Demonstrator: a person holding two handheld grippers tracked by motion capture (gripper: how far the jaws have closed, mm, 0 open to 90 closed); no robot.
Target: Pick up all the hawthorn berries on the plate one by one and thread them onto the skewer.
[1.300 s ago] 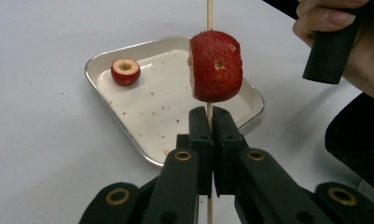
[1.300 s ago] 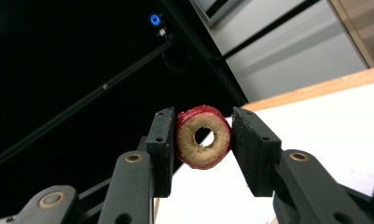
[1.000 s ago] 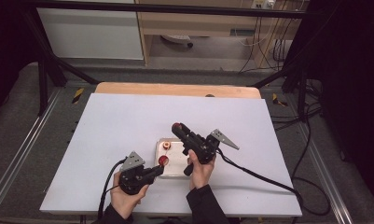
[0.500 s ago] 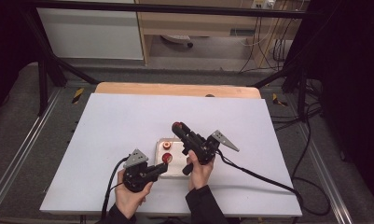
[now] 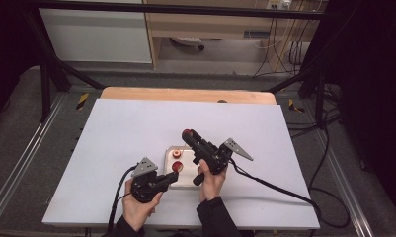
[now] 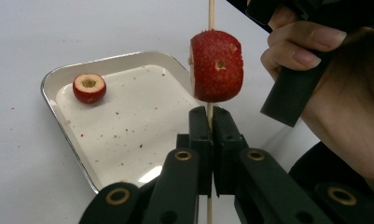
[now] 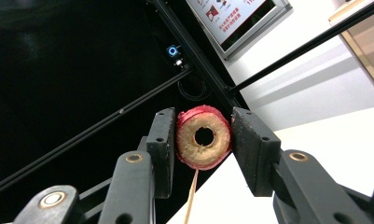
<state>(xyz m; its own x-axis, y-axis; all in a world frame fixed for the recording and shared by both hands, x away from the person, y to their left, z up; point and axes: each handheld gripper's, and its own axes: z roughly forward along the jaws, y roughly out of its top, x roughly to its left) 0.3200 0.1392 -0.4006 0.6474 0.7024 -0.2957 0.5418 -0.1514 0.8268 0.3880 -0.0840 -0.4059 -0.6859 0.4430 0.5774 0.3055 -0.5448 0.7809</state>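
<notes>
My left gripper (image 6: 211,116) is shut on a thin wooden skewer (image 6: 211,14) that stands upright. A red cored fruit piece (image 6: 217,65) is threaded on the skewer just above the jaws. Another red fruit piece (image 6: 89,87) lies in the small metal tray (image 6: 128,140). My right gripper (image 7: 203,140) is shut on a ring-shaped cored red fruit (image 7: 217,149), held in the air, and the skewer tip (image 7: 190,200) shows just below it. In the high view the left gripper (image 5: 173,177) is at the tray's near edge and the right gripper (image 5: 188,135) is raised beyond the tray (image 5: 185,177).
The tray sits on a white tabletop (image 5: 111,143) with a wooden strip (image 5: 185,95) along its far edge. The hand (image 6: 343,93) on the right gripper is close on the right of the skewer. Cables trail off the near right.
The left gripper has shifted slightly right and forward with the skewer and its fruit. The right gripper has stayed almost still with its fruit ring.
</notes>
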